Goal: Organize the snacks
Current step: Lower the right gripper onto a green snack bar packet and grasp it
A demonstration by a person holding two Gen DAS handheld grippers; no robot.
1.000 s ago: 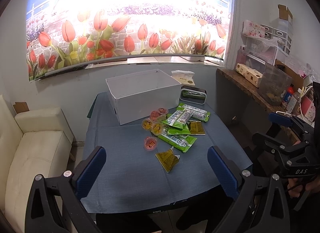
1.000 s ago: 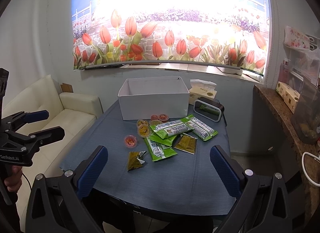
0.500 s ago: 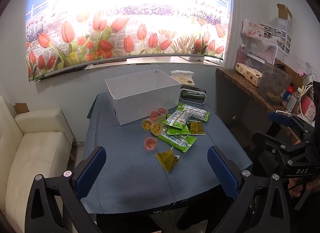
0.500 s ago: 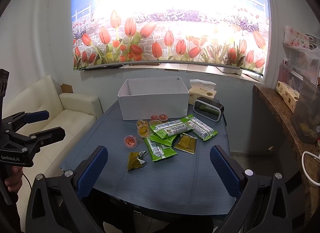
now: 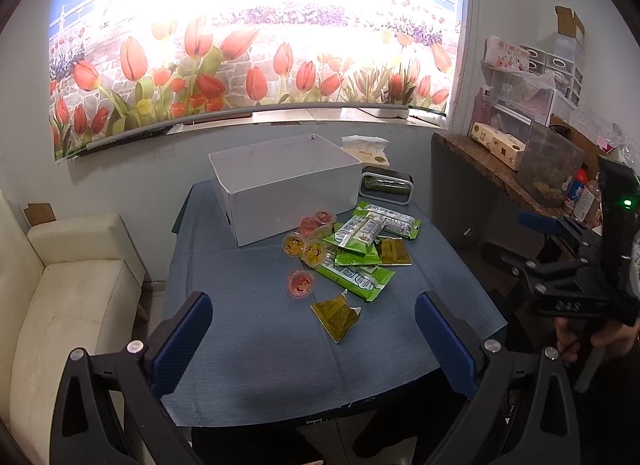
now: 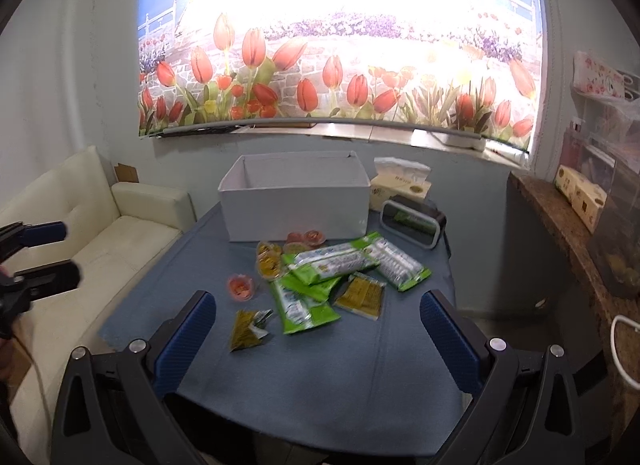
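A white open box [image 5: 286, 185] [image 6: 296, 199] stands at the back of the blue table [image 5: 248, 345] [image 6: 360, 377]. In front of it lies a heap of snacks: green packets [image 5: 356, 279] [image 6: 332, 263], olive sachets [image 5: 336, 315] [image 6: 246, 329], and small round jelly cups [image 5: 301, 284] [image 6: 241, 287]. My left gripper [image 5: 314, 325] is open and empty above the table's near edge. My right gripper [image 6: 318, 327] is open and empty, also back from the snacks. Each gripper shows at the side of the other's view.
A dark clock-like device [image 5: 387, 186] [image 6: 412, 223] and a tissue pack [image 5: 366, 149] [image 6: 401, 183] sit right of the box. A cream sofa [image 5: 68, 297] [image 6: 120, 233] stands left. A cluttered wooden counter [image 5: 520, 181] runs along the right.
The right gripper has moved forward toward the table, so the snacks look closer in its view. The left gripper has hardly moved.
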